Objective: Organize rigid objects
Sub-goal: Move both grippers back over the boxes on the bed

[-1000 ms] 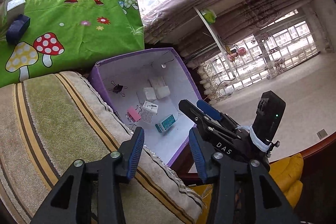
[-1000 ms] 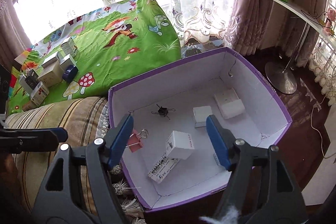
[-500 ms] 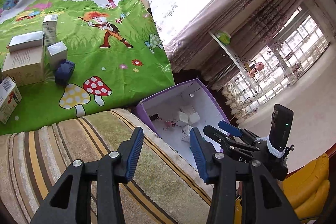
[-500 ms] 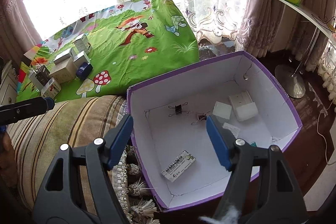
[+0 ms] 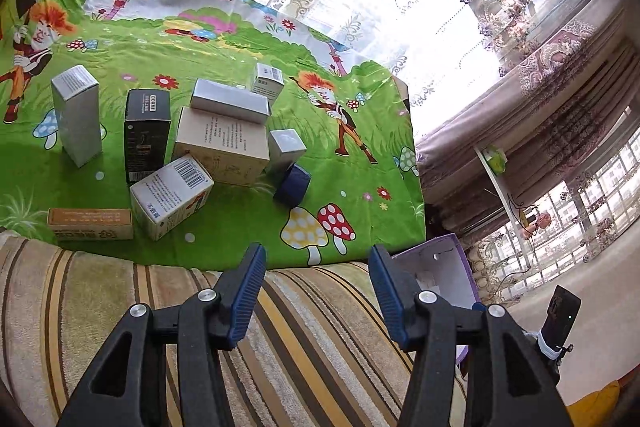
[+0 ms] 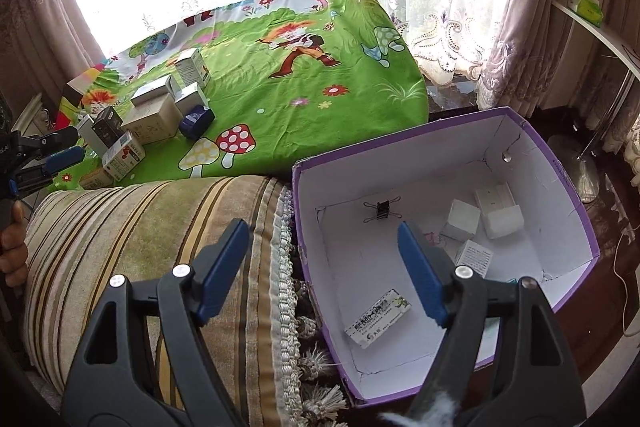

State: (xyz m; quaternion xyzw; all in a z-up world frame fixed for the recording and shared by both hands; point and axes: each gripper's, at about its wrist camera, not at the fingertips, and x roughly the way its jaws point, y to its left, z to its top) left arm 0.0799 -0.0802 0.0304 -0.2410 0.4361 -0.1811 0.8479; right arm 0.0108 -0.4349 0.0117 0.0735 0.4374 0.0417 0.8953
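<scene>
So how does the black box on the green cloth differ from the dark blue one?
The black box stands upright and tall; the dark blue box is small, squat and tilted. The black box sits among the other cartons, while the dark blue box lies at the cluster's edge nearest the mushrooms. Both rest on the green cloth.

Bright green cartoon-print cloth with red-spotted and yellow mushrooms, flowers, an orange-haired figure. Striped cushion in beige, olive, yellow and brown, cream fringe. Purple box, white inside. On the cloth: tall silver carton, black carton, beige carton under a silver one, dark blue small box, white barcoded carton, orange-tan flat box. In the box: black binder clip, white cartons, white-and-green packet. Black grippers, blue pads.
</scene>
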